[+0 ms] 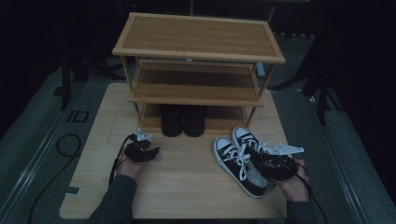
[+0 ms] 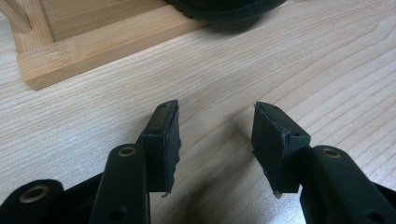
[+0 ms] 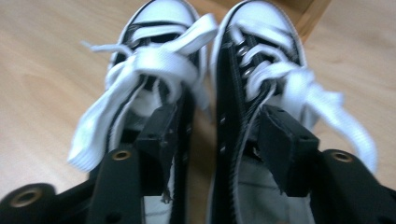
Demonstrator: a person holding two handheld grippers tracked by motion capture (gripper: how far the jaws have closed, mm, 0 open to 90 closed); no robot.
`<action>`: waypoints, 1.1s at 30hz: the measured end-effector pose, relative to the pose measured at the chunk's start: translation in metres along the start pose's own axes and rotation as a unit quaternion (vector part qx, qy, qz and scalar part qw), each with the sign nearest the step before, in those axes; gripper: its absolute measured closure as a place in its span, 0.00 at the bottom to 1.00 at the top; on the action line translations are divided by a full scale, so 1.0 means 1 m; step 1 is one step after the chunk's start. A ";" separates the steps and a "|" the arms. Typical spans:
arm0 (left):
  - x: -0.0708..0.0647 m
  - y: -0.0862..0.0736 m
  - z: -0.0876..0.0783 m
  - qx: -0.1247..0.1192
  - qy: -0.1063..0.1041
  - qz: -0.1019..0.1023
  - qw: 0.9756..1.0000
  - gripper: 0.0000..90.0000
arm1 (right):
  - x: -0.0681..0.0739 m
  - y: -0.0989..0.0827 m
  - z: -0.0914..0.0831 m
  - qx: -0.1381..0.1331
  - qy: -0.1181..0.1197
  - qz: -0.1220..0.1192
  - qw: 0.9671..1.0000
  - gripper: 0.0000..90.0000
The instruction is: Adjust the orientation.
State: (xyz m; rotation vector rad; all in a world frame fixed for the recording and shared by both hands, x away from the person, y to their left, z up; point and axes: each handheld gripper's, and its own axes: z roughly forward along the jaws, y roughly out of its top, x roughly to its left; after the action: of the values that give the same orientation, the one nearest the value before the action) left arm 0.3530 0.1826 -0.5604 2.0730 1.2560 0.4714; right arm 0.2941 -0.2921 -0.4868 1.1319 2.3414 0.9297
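A pair of black sneakers with white toes and white laces lies on the wooden table, right of centre: one [image 1: 236, 163] beside the other [image 1: 252, 140]. My right gripper [image 1: 266, 161] is at their heel ends. In the right gripper view its jaws [image 3: 219, 126] stand apart, one jaw inside the left sneaker [image 3: 159, 28], the other inside the right sneaker [image 3: 261, 28], with both inner side walls between them; the pads do not press. My left gripper [image 1: 152, 148] hovers low over the table, open [image 2: 215, 121] with nothing between its jaws.
A three-tier wooden shoe rack [image 1: 198, 35] stands at the back of the table [image 1: 187, 191]. A pair of black shoes [image 1: 183, 120] sits on its bottom shelf. The rack's base corner [image 2: 93, 46] and a black shoe [image 2: 224, 9] lie ahead of my left gripper.
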 end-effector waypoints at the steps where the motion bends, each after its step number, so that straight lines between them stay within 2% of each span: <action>1: 0.000 0.000 0.000 0.000 0.000 0.000 1.000 0.57 | 0.001 -0.001 0.000 -0.002 0.004 -0.003 1.000 0.45; 3: 0.000 0.000 0.000 0.000 -0.001 -0.001 1.000 0.58 | 0.003 -0.002 0.001 0.005 0.007 0.000 1.000 0.40; 8: 0.000 0.000 0.000 0.000 -0.001 0.000 1.000 0.57 | 0.003 0.001 0.006 0.031 -0.019 0.008 0.999 0.38; 14: 0.000 0.000 0.000 0.000 -0.001 0.000 1.000 0.57 | 0.004 -0.001 0.007 0.028 -0.029 0.027 0.999 0.37; 18: 0.000 0.000 0.000 0.000 -0.001 0.001 1.000 0.57 | 0.004 -0.002 0.009 0.030 -0.033 0.036 0.998 0.29; 21: 0.000 0.000 0.000 0.000 -0.001 0.000 1.000 0.57 | 0.002 -0.003 0.012 0.032 -0.026 0.044 0.998 0.28; 25: 0.000 0.000 0.000 0.000 -0.002 0.000 1.000 0.57 | 0.003 0.000 0.021 0.049 -0.019 0.036 0.998 0.35; 28: 0.001 0.000 0.000 0.000 -0.002 0.000 1.000 0.58 | 0.002 0.002 0.027 0.057 -0.017 0.039 0.997 0.40; 30: 0.001 0.000 0.000 0.000 -0.002 0.000 1.000 0.57 | 0.001 0.004 0.033 0.060 -0.003 0.032 0.998 0.49; 33: 0.001 0.000 0.000 0.000 -0.003 0.000 1.000 0.58 | 0.001 0.007 0.034 0.061 -0.001 0.018 0.998 0.63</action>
State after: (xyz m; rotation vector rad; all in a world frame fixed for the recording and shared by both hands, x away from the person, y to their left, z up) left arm 0.3534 0.1834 -0.5604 2.0728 1.2520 0.4650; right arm 0.3169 -0.2748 -0.5062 1.2242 2.4110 0.8071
